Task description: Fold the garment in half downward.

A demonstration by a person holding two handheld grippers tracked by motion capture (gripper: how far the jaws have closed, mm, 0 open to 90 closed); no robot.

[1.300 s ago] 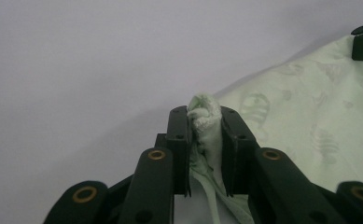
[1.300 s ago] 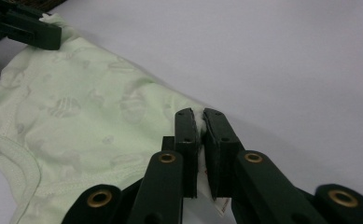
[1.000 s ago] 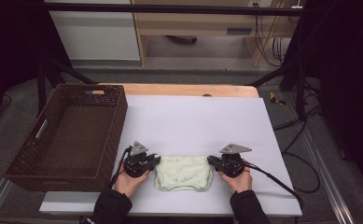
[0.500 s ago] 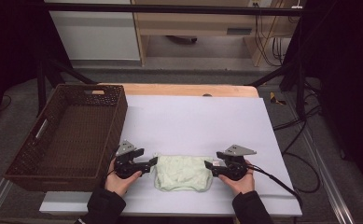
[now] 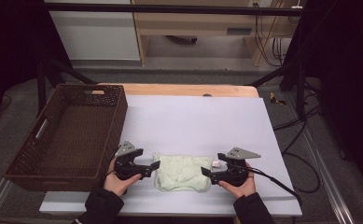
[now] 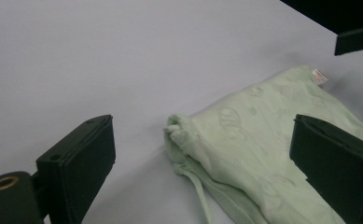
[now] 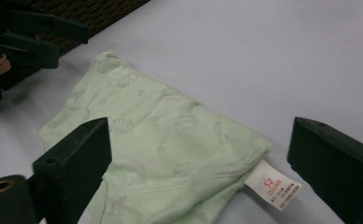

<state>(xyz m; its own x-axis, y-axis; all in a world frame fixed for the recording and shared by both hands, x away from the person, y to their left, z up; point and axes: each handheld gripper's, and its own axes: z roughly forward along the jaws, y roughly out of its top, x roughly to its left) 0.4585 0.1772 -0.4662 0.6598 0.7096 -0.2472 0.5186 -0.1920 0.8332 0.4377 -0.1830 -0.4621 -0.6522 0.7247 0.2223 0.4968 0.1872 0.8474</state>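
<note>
A folded pale green garment [image 5: 181, 172] lies flat on the white table top [image 5: 193, 121] near the front edge. Its white size label [image 7: 273, 185] sticks out at the right end. My left gripper [image 5: 155, 167] is level at the cloth's left end, with the cloth [image 6: 263, 154] lying ahead of its jaws. My right gripper [image 5: 206, 171] faces it from the right end, over the cloth [image 7: 160, 126]. Both pairs of jaws have just been opening and now stand wide. The pads touch nothing, and the left gripper [image 6: 202, 154] and right gripper [image 7: 200, 144] are both open.
A dark brown wicker basket [image 5: 67, 135] stands on the table's left side, close to my left hand. A wooden strip [image 5: 184, 89] runs along the far edge. Cables [image 5: 282, 186] trail off to the right. A dark frame and shelving stand beyond the table.
Both grippers were closed at the cloth's two ends; their jaws have since opened wide. The hands have drawn slightly outward, and the cloth rests on the table.
</note>
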